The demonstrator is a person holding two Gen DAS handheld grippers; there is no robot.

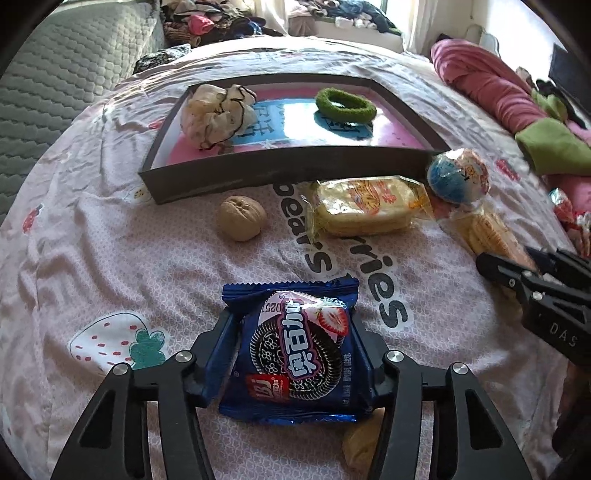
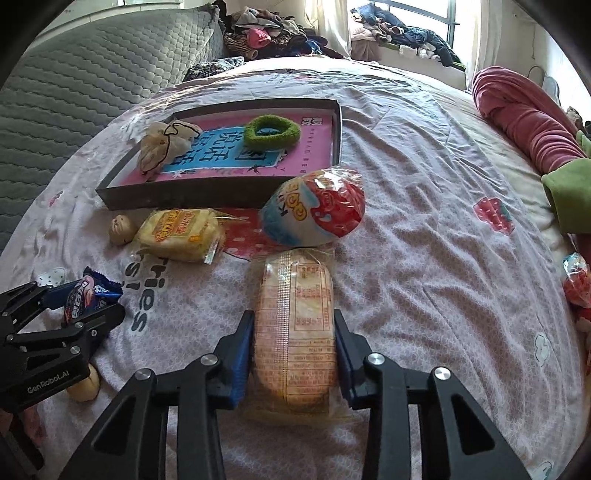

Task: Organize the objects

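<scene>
My left gripper (image 1: 295, 325) is shut on a blue cookie packet (image 1: 295, 354) lying on the bedsheet, one finger pressed against each side. In the right wrist view the same left gripper (image 2: 86, 304) shows at the left edge with the cookie packet (image 2: 79, 295). My right gripper (image 2: 293, 321) is shut on a long clear cracker pack (image 2: 295, 332), its blue pads against both sides. Beyond lie an egg-shaped wrapped toy (image 2: 314, 210), a yellow cake pack (image 2: 181, 234) and a walnut (image 2: 122, 229). The dark tray (image 1: 280, 173) holds a pink book, a green scrunchie (image 1: 345, 105) and a cream pouch (image 1: 218, 114).
A small yellowish lump (image 2: 86, 386) lies under the left gripper. A rolled pink blanket (image 2: 528, 122) and green cloth (image 2: 569, 199) line the right side, with wrapped sweets (image 2: 576, 280) at the edge. A grey quilted cushion (image 2: 92, 74) stands at the left, and piled clothes (image 2: 266, 33) lie behind the bed.
</scene>
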